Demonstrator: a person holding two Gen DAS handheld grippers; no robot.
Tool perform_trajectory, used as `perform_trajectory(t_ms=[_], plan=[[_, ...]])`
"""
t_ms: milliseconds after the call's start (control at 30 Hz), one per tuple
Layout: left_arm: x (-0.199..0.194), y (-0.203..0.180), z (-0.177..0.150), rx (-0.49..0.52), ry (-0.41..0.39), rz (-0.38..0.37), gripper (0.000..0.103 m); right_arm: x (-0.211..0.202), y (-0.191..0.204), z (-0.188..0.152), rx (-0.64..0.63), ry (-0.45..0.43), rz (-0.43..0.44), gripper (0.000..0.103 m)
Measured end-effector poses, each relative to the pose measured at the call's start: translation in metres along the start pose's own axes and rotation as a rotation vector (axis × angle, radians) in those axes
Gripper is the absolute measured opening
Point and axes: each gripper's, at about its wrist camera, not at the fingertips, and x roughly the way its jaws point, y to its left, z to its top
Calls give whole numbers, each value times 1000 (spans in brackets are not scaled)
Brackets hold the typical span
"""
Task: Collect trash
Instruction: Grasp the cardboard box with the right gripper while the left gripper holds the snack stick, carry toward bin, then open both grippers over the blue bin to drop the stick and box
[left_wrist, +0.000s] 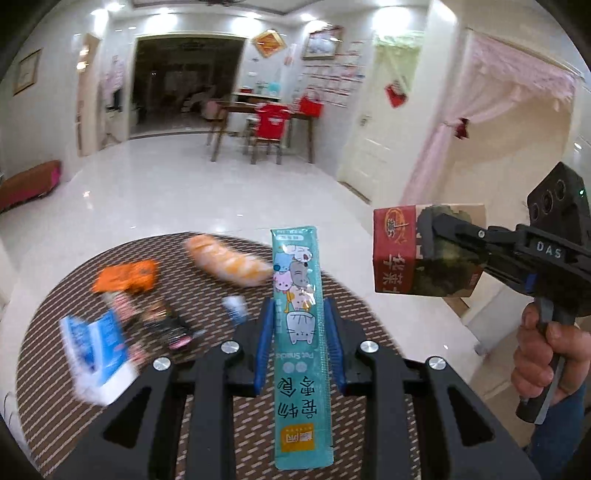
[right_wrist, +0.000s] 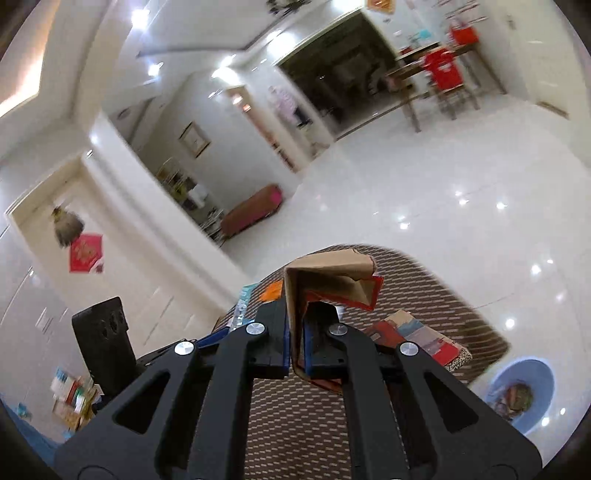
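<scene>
My left gripper (left_wrist: 300, 317) is shut on a long teal pet-snack sachet (left_wrist: 300, 295) and holds it upright above the round table with the brown patterned cloth (left_wrist: 55, 354). My right gripper (right_wrist: 295, 332) is shut on the wall of an opened red and brown cardboard box (right_wrist: 332, 280); it shows in the left wrist view too, (left_wrist: 428, 247) gripping the box (left_wrist: 391, 251) in the air at the right. Trash lies on the table: an orange wrapper (left_wrist: 125, 277), a blue and white packet (left_wrist: 98, 343), a dark wrapper (left_wrist: 166, 325), a small white piece (left_wrist: 234, 306) and a bread-like orange pack (left_wrist: 229, 264).
A blue basin (right_wrist: 532, 373) with trash in it stands on the white floor to the right of the table. A flat red and grey packet (right_wrist: 417, 336) lies near the table's right edge. A dining table with red-covered chairs (left_wrist: 269, 122) stands far back.
</scene>
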Motion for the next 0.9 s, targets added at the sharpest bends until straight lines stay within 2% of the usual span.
perform_trajectory(t_ms=[200, 267, 467, 633, 900], plan=[[50, -61, 15, 72, 54, -123, 26, -54, -55, 1, 80, -76, -114, 5], [68, -82, 17, 95, 79, -165, 26, -72, -78, -2, 112, -92, -177, 5], [137, -142, 12, 146, 196, -254, 26, -91, -148, -20, 234, -71, -316, 5], [199, -183, -6, 204, 313, -262, 26, -86, -209, -39, 354, -19, -382, 5], [287, -214, -34, 243, 509, -225, 27, -70, -281, -70, 531, 61, -417, 5]])
